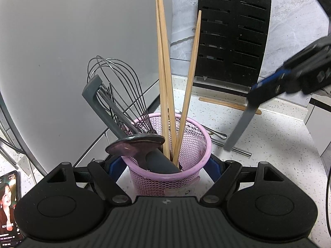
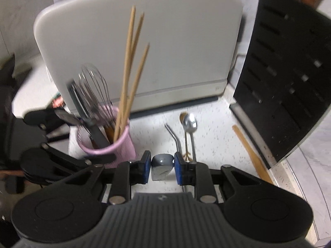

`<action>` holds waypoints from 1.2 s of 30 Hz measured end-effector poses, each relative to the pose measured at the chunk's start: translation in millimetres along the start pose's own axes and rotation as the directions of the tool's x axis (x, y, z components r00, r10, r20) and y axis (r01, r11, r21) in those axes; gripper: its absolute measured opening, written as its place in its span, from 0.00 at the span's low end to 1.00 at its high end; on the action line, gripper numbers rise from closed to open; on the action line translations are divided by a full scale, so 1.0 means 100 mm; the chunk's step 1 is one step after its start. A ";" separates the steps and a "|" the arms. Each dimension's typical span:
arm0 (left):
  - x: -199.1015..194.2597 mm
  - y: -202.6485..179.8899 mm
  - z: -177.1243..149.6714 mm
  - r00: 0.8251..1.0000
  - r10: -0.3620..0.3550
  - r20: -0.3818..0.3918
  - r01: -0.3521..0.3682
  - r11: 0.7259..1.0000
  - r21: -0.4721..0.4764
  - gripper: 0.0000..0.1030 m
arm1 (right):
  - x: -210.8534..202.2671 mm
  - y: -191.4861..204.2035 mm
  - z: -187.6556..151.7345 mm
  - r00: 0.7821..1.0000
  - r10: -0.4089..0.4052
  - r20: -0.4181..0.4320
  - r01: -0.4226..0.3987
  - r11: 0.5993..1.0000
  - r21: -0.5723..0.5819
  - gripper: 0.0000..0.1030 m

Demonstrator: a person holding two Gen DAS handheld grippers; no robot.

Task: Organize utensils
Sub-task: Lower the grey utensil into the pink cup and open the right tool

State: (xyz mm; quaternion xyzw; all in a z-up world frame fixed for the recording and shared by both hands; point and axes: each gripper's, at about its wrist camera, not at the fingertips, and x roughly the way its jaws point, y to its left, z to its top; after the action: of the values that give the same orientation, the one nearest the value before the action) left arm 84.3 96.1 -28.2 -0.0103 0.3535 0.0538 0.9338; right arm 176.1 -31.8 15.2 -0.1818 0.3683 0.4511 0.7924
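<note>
Clamped a pink mesh cup (image 1: pixel 192 144) from both sides with the left gripper (image 1: pixel 167 165), blue pads (image 1: pixel 115 165) pressed against its wall, at 6 o'clock in the left wrist view. Found inside it a wire whisk (image 1: pixel 115 78) leaning toward 10 o'clock, a grey scraper (image 1: pixel 93 91) just beside the whisk, a dark round-headed utensil (image 1: pixel 134 144) at the near rim, and three wooden chopsticks (image 1: pixel 163 62) fanned toward 12 o'clock. Noted a grey cutting board (image 1: pixel 62 41) upright behind the cup from 9 to 12 o'clock, and a black knife block (image 1: pixel 231 37) at 1 o'clock. Saw a phone (image 1: pixel 8 202) with a lit screen at 8 o'clock on the speckled counter (image 1: pixel 279 144).

Pinched a grey-ended tool (image 2: pixel 162 159) with the right gripper (image 2: pixel 162 165), closed tight on it at the centre of the right wrist view; could not tell the kind of tool. Spotted the same gripper at 3 o'clock in the left wrist view, raised above the counter, the grey tool slanting down toward 5 o'clock, near the cup but apart from it.

Counted on the counter beyond the right gripper, toward 12 o'clock, a metal spoon (image 2: pixel 190 122), a bent metal straw (image 2: pixel 175 138) and a thin gold stirrer (image 2: pixel 186 144) between them. Noted a wooden stick (image 2: pixel 252 155) at 3 o'clock along the foot of the knife block. Located the cup at 9 o'clock in that view.
</note>
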 end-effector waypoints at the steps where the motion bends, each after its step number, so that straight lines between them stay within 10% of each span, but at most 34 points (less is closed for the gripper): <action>1: 0.00 0.00 0.00 1.000 0.000 -0.001 0.000 1.000 0.000 0.89 | -0.05 0.00 0.01 1.000 0.005 0.018 -0.005 1.000 0.005 0.21; 14: 0.03 0.03 0.02 1.000 -0.013 -0.020 0.013 1.000 -0.010 0.89 | -0.51 0.25 0.24 0.974 0.096 0.204 -0.091 0.995 -0.035 0.21; 36: 0.08 0.08 0.01 0.999 -0.026 -0.021 0.025 0.999 -0.029 0.89 | 0.25 0.56 0.27 0.993 0.109 0.037 -0.098 0.971 -0.220 0.21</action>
State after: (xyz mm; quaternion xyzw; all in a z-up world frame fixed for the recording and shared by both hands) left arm 90.3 105.3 -33.0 -0.0290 0.3626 0.0468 0.9303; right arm 147.5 29.2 16.4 -0.2368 0.3061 0.5337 0.7519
